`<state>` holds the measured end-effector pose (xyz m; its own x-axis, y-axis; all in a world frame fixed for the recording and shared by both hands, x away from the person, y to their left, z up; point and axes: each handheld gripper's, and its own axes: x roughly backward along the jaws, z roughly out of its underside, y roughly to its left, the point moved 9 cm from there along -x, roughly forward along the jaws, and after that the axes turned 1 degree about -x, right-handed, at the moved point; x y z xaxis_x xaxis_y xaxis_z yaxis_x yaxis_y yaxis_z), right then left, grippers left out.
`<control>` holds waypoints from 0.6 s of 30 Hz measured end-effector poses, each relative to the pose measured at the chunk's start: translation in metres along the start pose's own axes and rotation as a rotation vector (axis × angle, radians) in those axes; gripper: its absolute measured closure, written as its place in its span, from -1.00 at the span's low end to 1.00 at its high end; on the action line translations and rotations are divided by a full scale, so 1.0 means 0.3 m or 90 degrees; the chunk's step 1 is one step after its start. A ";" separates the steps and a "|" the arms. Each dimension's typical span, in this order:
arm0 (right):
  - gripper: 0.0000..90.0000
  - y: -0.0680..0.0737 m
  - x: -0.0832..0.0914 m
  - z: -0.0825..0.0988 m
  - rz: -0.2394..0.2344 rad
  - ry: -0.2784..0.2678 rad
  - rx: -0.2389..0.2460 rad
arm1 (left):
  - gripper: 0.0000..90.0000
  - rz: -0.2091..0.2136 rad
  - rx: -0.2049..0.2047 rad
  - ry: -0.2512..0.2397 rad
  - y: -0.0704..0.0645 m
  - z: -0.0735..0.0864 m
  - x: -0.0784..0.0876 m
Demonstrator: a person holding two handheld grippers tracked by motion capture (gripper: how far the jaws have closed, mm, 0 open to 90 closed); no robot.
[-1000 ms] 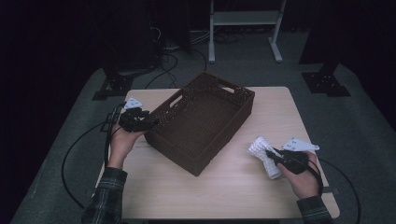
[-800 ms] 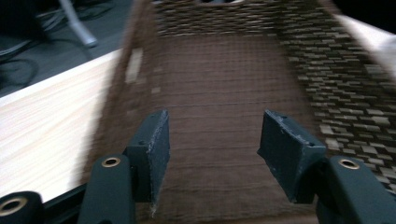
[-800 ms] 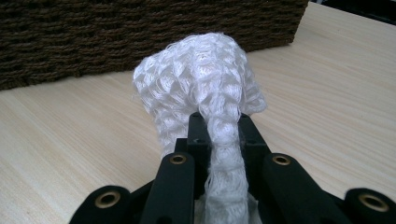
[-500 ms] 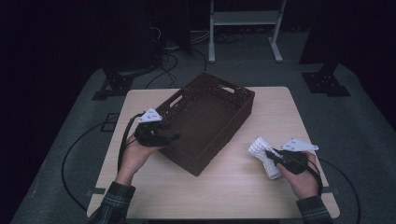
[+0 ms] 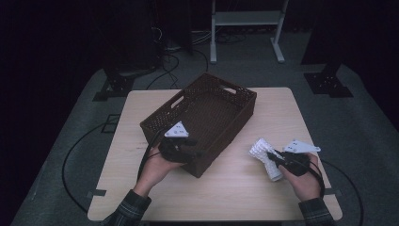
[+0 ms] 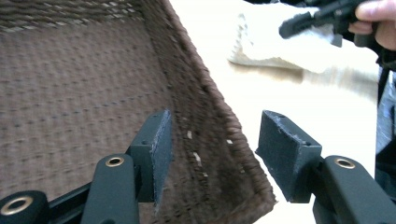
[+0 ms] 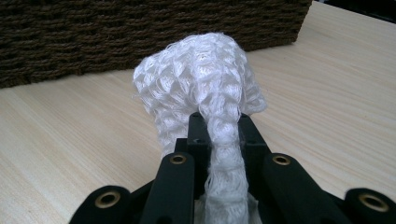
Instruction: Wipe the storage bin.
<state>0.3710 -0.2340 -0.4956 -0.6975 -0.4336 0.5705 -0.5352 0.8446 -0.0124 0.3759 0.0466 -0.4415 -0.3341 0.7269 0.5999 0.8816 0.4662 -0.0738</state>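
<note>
A: From the high view, what has changed?

B: The left gripper [image 5: 190, 153] has come across from the table's left edge to the near corner of the brown wicker basket [image 5: 207, 106]. The right gripper [image 5: 277, 157] has stayed put at the near right, pinching the white knitted cloth [image 5: 263, 155] on the table [image 5: 235, 188]. I'd judge the left is about to steady the basket.

A: And the left gripper view?

B: Its jaws straddle the basket wall [image 6: 210, 140], having just narrowed a little, pads not yet pressing.

A: The right gripper view?

B: Jaws pressed together on a fold of cloth [image 7: 205, 84], basket just beyond.
</note>
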 end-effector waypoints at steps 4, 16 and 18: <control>0.75 0.001 -0.001 0.000 0.000 0.000 -0.001 | 0.07 0.006 -0.016 0.026 -0.023 0.018 -0.035; 0.75 -0.003 0.001 0.001 0.003 0.001 0.001 | 0.58 -0.014 -0.040 0.058 -0.031 0.034 -0.024; 0.76 -0.003 0.001 0.001 0.002 0.000 0.001 | 0.61 -0.010 -0.035 0.056 -0.025 0.038 -0.019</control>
<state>0.3712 -0.2348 -0.4958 -0.6991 -0.4303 0.5710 -0.5333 0.8458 -0.0155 0.3673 0.0445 -0.4533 -0.3195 0.6720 0.6681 0.8944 0.4467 -0.0216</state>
